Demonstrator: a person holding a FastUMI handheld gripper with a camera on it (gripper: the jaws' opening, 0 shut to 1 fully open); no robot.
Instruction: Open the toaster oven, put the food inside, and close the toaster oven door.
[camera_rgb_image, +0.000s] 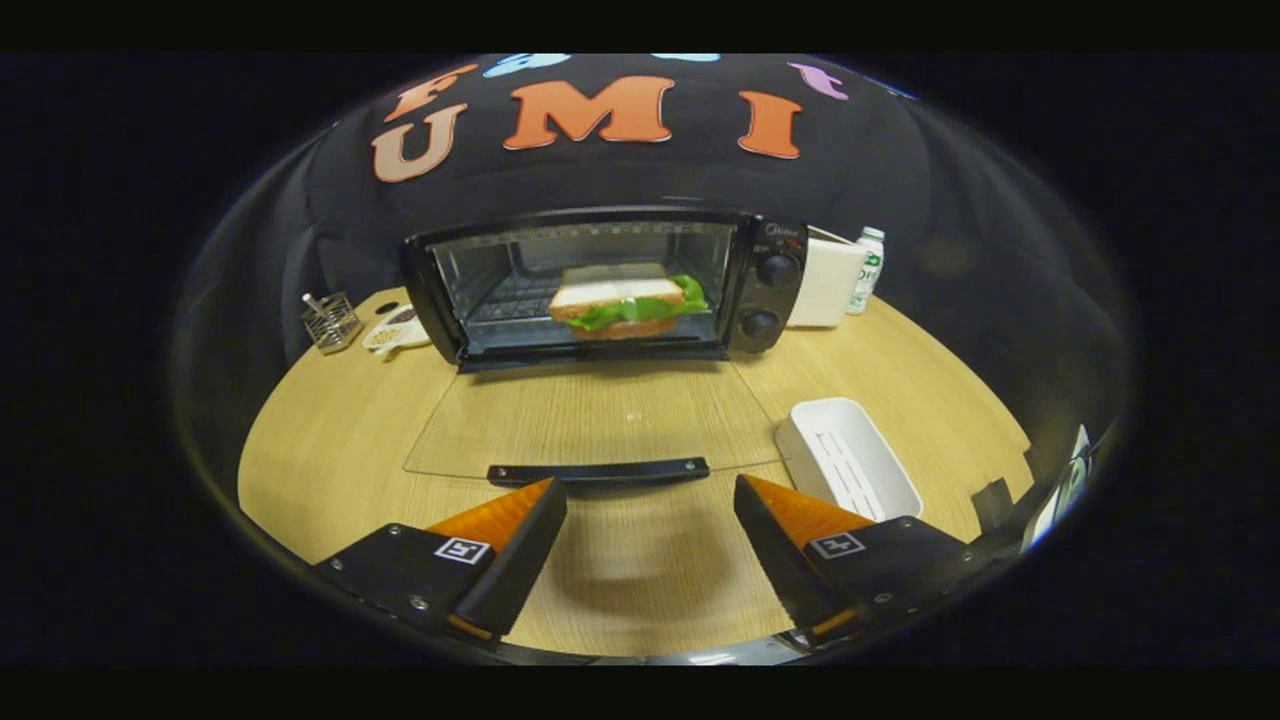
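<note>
Place: a staged recording booth
Signs: black cloth wall behind a wooden table holding kitchen props, toaster oven far

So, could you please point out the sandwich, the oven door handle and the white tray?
sandwich (628, 302), gripper view, front bread edge.
door handle (598, 471), gripper view, bar's middle.
white tray (800, 432), gripper view, near rim.

Black oven with a clear glass door and black handle. Sandwich: white bread, green lettuce. Pale wood-grain counter. White tray. White bottle with green label.
</note>
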